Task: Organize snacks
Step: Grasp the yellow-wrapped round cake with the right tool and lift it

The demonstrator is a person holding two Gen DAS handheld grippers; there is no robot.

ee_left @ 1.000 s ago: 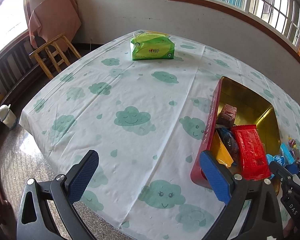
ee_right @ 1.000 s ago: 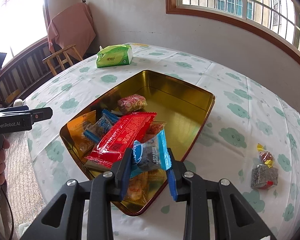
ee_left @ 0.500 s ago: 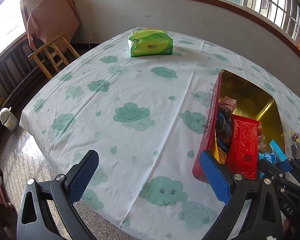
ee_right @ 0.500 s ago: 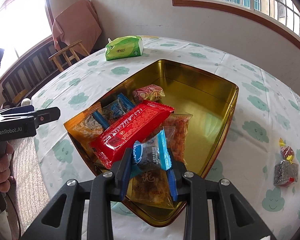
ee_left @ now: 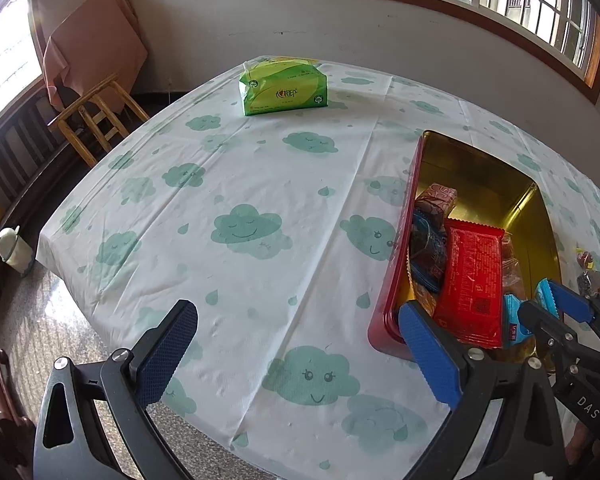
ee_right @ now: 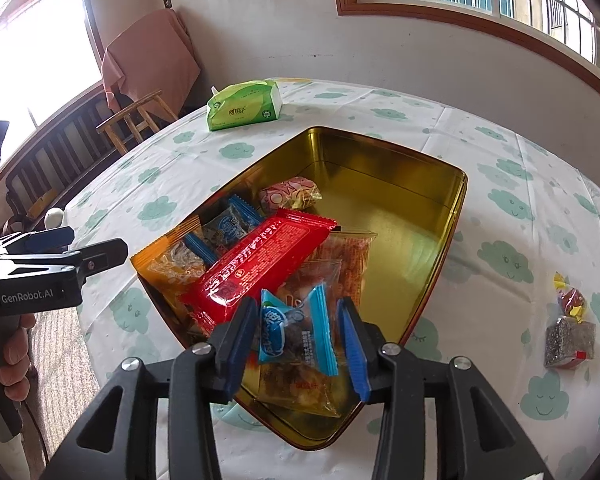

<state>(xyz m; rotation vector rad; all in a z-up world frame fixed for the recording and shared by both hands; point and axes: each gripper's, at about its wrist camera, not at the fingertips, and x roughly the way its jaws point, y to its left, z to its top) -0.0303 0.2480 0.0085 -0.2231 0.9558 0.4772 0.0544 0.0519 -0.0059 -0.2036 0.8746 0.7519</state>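
Note:
A gold tin with red outer walls (ee_right: 420, 216) (ee_left: 392, 280) sits on the cloud-print tablecloth and holds several snack packets, with a long red packet (ee_right: 256, 264) (ee_left: 474, 280) on top. My right gripper (ee_right: 300, 332) is over the tin's near corner with its jaws parted wider than a small blue snack packet (ee_right: 296, 328), which sits loosely between them. That gripper also shows at the right edge of the left wrist view (ee_left: 548, 304). My left gripper (ee_left: 296, 344) is open and empty, above the tablecloth left of the tin.
Two small wrapped snacks (ee_right: 568, 328) lie on the cloth right of the tin. A green tissue pack (ee_left: 282, 90) sits at the table's far side. A wooden chair (ee_left: 96, 116) with a draped cloth stands beyond the table's left edge.
My right gripper's jaws have opened away from the blue packet, which now sits loose over the tin. Both grippers have shifted slightly forward.

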